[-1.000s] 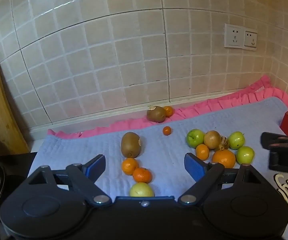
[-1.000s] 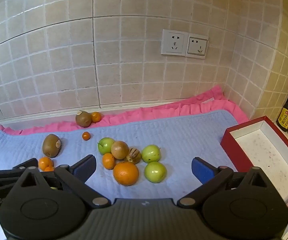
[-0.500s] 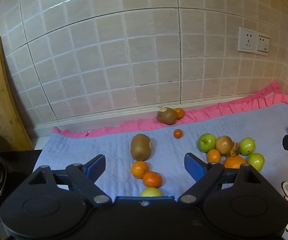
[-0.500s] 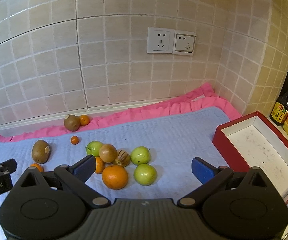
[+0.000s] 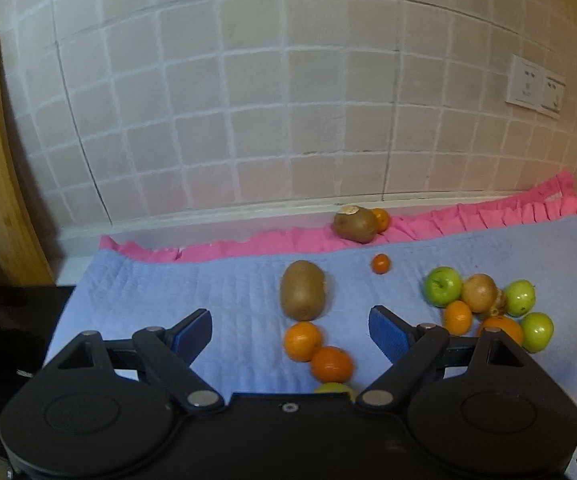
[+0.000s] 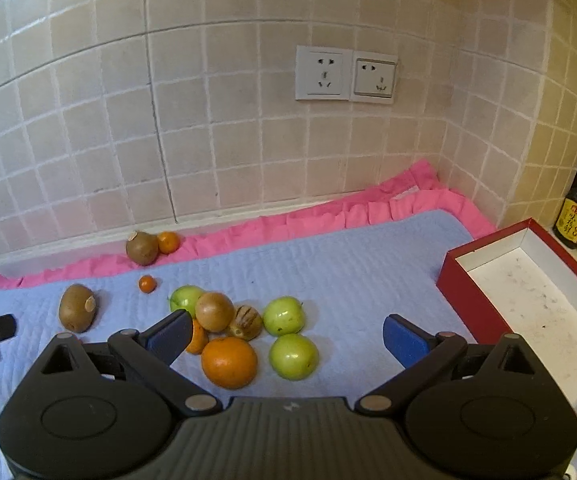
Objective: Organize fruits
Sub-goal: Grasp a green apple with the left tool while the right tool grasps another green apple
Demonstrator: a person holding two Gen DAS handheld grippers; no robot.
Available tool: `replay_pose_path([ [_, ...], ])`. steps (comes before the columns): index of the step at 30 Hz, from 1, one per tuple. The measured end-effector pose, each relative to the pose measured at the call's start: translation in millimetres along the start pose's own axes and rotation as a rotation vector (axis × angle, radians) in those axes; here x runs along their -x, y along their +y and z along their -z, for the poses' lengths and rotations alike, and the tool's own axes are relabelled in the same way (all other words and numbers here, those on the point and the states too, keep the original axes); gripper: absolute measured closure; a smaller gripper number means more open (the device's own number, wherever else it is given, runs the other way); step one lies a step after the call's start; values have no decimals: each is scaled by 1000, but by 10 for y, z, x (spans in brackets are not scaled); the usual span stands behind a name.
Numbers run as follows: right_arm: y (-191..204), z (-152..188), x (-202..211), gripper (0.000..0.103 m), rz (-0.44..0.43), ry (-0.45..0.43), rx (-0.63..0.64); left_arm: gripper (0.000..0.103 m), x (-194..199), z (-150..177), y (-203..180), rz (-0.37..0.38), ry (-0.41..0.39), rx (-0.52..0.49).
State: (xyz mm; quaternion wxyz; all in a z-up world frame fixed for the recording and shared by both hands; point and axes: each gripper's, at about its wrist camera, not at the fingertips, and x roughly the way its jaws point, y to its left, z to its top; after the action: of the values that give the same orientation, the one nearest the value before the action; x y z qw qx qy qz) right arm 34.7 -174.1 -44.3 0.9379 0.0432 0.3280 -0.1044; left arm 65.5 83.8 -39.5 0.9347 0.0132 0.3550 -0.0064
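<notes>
A beige tiled wall (image 6: 248,140) backs the counter, whose blue quilted mat (image 6: 348,264) with pink frill carries a red box (image 6: 528,304), scattered fruits (image 6: 248,332) left of it, and both the left tool (image 5: 290,326) and right tool (image 6: 286,334) spread wide, holding nothing.

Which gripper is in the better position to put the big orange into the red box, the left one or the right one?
Probably the right. The right gripper is open, with the big orange just ahead between its fingers and the red box on its right side. The left gripper faces the kiwi and small oranges instead.
</notes>
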Motion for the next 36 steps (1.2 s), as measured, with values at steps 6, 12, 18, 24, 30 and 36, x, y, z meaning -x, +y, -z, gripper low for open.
replay_pose_path([
  [6,-192,199,-483,13,-45,151,-47,18,-410,-57,279,160,111,70],
  [12,-164,357,-870,32,-83,194,-49,21,-844,-231,-79,319,167,39],
  [18,-273,352,-1094,45,-61,274,-62,47,-1414,-391,-523,434,269,50],
  [24,-335,250,-1276,45,-64,267,-77,47,-1813,-413,-688,558,332,147],
  [30,-378,277,-1489,45,-93,312,-122,42,-2093,-396,-798,588,396,199],
  [36,-362,334,-1660,45,-88,336,-132,42,-2226,-358,-847,619,432,231],
])
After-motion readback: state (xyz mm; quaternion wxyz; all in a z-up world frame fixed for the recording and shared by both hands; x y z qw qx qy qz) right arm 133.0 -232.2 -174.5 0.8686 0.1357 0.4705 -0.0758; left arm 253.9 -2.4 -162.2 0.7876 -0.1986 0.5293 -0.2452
